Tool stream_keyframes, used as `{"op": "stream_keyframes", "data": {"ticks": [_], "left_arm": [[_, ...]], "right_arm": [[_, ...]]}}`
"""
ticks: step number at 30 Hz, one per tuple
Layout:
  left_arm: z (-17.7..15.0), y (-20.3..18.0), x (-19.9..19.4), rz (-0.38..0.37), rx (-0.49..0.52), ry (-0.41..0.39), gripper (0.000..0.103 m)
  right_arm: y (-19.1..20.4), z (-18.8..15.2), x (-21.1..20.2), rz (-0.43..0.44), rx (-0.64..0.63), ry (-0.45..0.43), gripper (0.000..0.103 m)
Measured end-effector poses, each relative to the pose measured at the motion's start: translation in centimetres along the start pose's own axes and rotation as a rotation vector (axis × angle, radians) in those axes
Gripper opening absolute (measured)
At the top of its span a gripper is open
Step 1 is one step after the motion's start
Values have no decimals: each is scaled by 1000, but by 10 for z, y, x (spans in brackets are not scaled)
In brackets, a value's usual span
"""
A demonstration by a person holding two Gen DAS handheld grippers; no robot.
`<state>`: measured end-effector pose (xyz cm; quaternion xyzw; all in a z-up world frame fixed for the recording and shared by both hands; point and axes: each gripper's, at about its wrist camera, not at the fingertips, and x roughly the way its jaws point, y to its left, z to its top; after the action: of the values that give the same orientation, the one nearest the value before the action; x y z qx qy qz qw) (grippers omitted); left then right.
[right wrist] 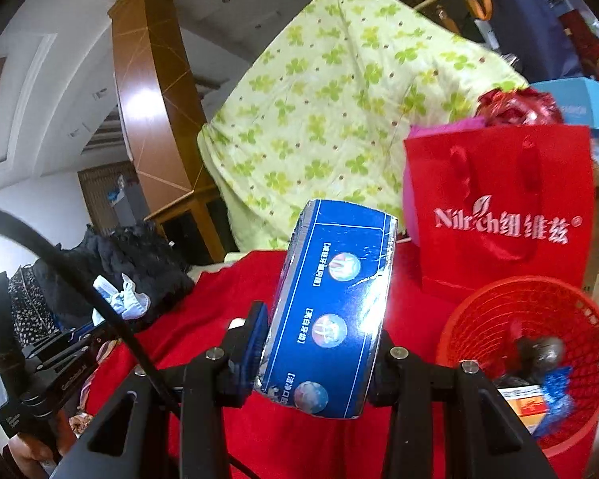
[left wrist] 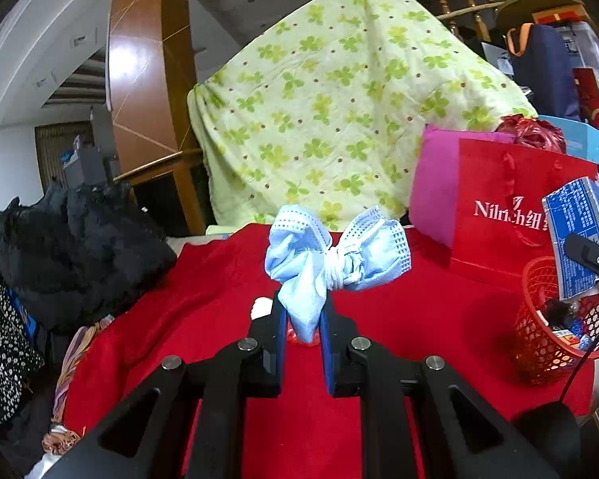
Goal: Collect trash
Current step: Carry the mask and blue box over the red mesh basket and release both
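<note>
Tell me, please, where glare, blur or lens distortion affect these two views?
Right wrist view: glare whitens the blue box's glossy face, and the red basket's contents look blurred. Left wrist view: the knotted face mask is sharp. Both views: fisheye bends the wooden pillar, corners black.

Left gripper (left wrist: 302,311): matte black angular arms with triangular cut-outs, four round silver screws, and two flat black fingers (left wrist: 276,331) lined with blue pads. Right gripper (right wrist: 323,343) matches it; a black cable (right wrist: 100,303) curves past.
</note>
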<state>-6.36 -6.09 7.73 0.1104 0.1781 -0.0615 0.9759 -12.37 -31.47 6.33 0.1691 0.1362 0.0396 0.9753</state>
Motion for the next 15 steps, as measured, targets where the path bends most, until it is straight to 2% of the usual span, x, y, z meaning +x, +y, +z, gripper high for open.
{"op": "stream_keyframes", "data": {"ticks": [15], "left_arm": [[11, -51, -6, -50, 78, -8, 16]], "right_arm": [[-44, 7, -36, -79, 40, -58, 43]]}}
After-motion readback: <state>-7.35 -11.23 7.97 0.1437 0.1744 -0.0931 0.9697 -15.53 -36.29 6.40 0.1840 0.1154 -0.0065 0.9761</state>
